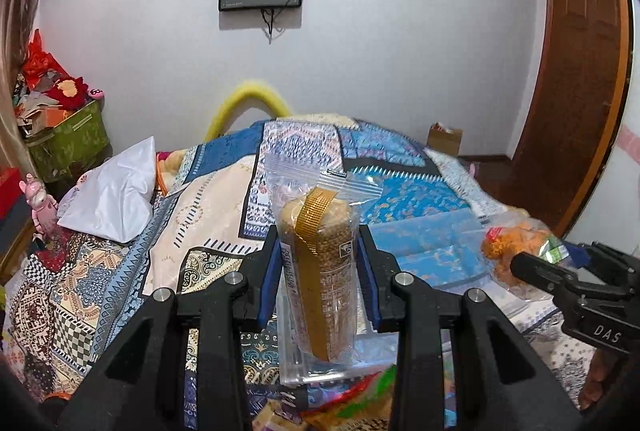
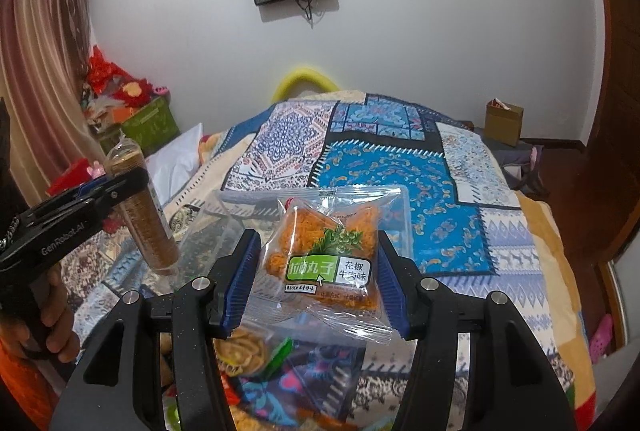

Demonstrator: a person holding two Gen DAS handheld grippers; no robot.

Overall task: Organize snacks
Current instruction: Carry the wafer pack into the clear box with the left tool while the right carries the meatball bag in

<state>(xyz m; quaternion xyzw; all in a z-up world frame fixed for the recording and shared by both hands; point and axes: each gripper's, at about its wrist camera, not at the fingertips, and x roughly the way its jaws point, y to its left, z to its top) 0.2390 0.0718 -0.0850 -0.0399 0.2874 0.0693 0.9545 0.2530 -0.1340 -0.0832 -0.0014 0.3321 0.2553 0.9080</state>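
Note:
My left gripper (image 1: pixel 319 279) is shut on a clear-wrapped roll of brown round biscuits (image 1: pixel 320 271) with a gold band, held upright above the bed. The roll also shows in the right wrist view (image 2: pixel 146 215), with the left gripper (image 2: pixel 120 191) at the left. My right gripper (image 2: pixel 318 279) is shut on a clear packet of orange noodle snack (image 2: pixel 328 255) with a green label. That packet (image 1: pixel 508 251) and the right gripper (image 1: pixel 540 263) show at the right in the left wrist view. A clear zip bag (image 1: pixel 304 179) lies on the bed behind the roll; it also shows in the right wrist view (image 2: pixel 392 207).
A patterned blue quilt (image 2: pixel 400 167) covers the bed. More snack packets (image 2: pixel 248 351) lie near its front edge. A white pillow (image 1: pixel 116 191) lies at the left, cluttered green boxes (image 1: pixel 68 139) beyond it. A cardboard box (image 2: pixel 504 123) and a wooden door (image 1: pixel 572 91) stand at the right.

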